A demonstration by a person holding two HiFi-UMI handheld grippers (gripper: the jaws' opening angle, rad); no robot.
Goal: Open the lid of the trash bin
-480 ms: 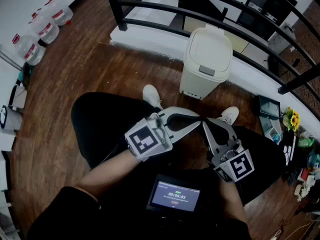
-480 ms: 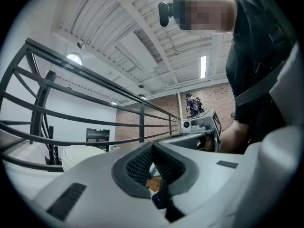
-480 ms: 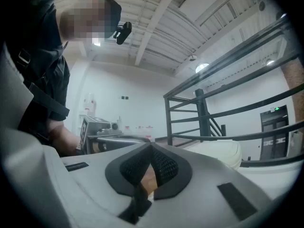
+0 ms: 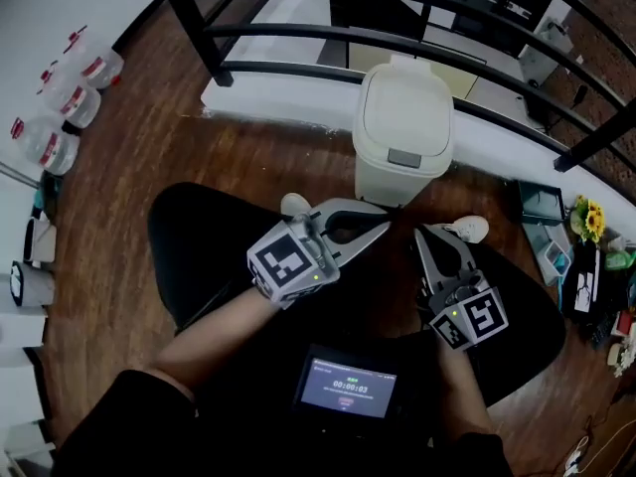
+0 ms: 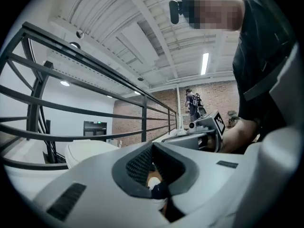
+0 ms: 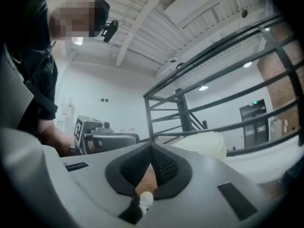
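Observation:
A cream trash bin (image 4: 402, 132) with its lid down stands on the wood floor against the black railing, straight ahead of me. Its lid also shows low in the left gripper view (image 5: 88, 151) and in the right gripper view (image 6: 204, 145). My left gripper (image 4: 383, 225) is shut with nothing in it, tips just short of the bin's base. My right gripper (image 4: 418, 233) is shut and empty too, pointing at the bin from the right. Both hang over my lap, apart from the bin.
A black railing (image 4: 298, 38) runs behind the bin over a white ledge (image 4: 278, 97). Water jugs (image 4: 60, 107) stand at the far left. A box and yellow flowers (image 4: 586, 222) crowd the right edge. A small screen (image 4: 346, 386) sits at my chest.
The bin now appears nearer and more central as the view has shifted forward. The two grippers' tips, which were crossed, have drawn slightly apart.

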